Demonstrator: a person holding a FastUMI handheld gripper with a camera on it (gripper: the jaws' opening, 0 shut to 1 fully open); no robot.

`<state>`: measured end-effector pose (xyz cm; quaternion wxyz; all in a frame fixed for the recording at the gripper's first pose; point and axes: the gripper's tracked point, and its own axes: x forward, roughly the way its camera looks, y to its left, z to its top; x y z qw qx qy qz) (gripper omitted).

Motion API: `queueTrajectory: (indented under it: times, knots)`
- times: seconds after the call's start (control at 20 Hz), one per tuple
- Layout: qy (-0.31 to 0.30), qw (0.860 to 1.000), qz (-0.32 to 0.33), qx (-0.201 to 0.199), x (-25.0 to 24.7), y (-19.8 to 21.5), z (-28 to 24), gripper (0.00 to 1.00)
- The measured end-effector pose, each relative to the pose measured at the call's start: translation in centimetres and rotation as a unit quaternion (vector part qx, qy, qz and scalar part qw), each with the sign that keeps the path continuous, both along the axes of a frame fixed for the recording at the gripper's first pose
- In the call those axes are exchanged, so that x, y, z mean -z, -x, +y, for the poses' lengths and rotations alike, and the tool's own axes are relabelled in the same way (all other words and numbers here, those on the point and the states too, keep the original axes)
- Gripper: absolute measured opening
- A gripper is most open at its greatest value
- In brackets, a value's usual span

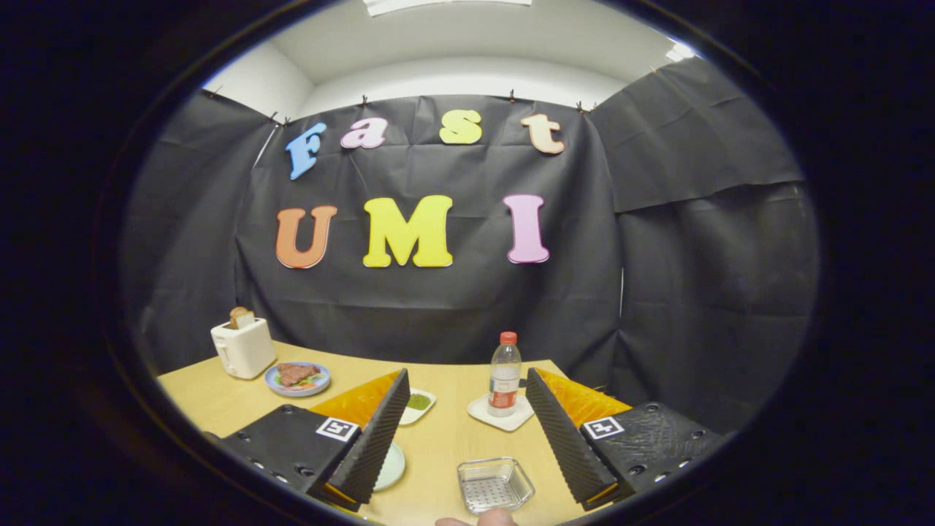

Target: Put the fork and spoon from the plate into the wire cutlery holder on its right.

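My gripper (467, 376) is open above the wooden table (219, 402), with nothing between its wide-apart fingers. The wire cutlery holder (495, 483), a small square mesh basket, sits low between the fingers, closer to the right one. Left of it, a pale round plate (392, 467) peeks out from behind the left finger, which hides most of it and whatever lies on it.
A water bottle (504, 374) with a red cap stands on a white coaster (501, 414) just ahead. A small white dish (418, 404) with green filling lies by the left fingertip. A toaster (243, 347) and a blue plate of food (297, 379) sit far left. Part of a hand (478, 520) shows below the holder.
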<state>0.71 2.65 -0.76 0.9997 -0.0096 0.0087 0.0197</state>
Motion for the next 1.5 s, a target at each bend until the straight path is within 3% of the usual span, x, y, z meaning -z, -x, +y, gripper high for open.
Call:
queueTrajectory:
  times: [0.8,1.5]
  knots:
    - [0.007,1.000,0.015,-0.003,0.3,0.2,0.4,0.95]
    - [-0.006,0.995,0.085,-0.049,0.8,-0.3,6.6,0.95]
